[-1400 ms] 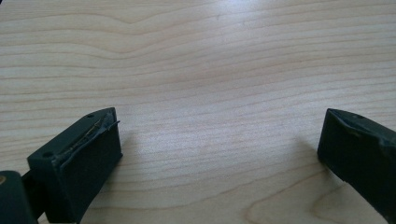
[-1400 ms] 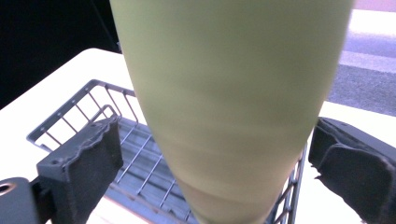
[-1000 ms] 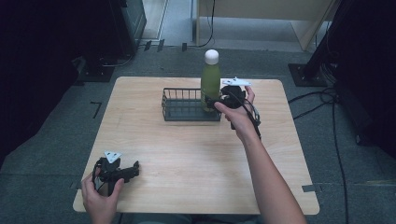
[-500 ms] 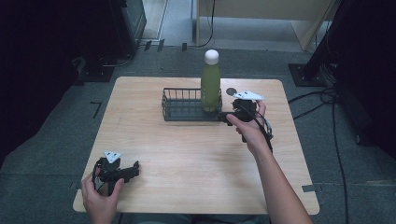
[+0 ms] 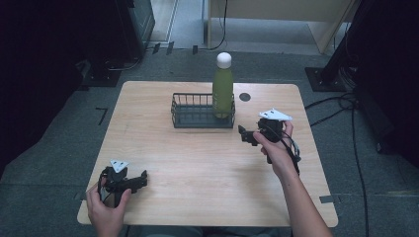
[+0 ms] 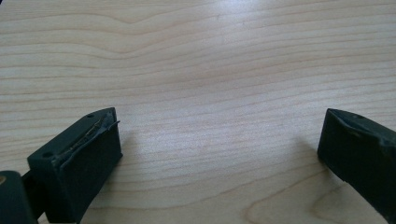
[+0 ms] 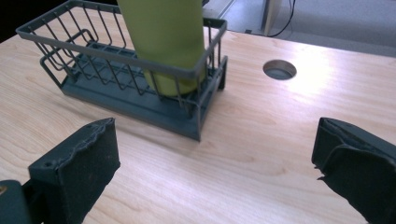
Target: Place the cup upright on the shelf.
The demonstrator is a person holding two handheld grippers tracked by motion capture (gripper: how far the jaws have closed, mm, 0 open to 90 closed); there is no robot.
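Observation:
A green bottle (image 5: 223, 91) (image 7: 163, 32) with a white cap stands upright in the right end of a dark wire basket (image 5: 190, 114) (image 7: 65, 51) at the back middle of the wooden table (image 5: 197, 163). My right gripper (image 5: 245, 136) (image 7: 215, 168) hangs open and empty a short way right of and nearer than the basket, apart from it. At the table's front left corner my left gripper (image 5: 141, 178) (image 6: 219, 149) is open over bare wood, holding nothing.
A round cable hole (image 5: 244, 97) (image 7: 279, 69) sits in the table just right of the basket. Cables (image 5: 336, 106) trail on the floor to the right. Dark equipment stands beyond the far left.
My right gripper has drawn back from the bottle, toward the near right, leaving the bottle standing in the basket. The left gripper has stayed put.

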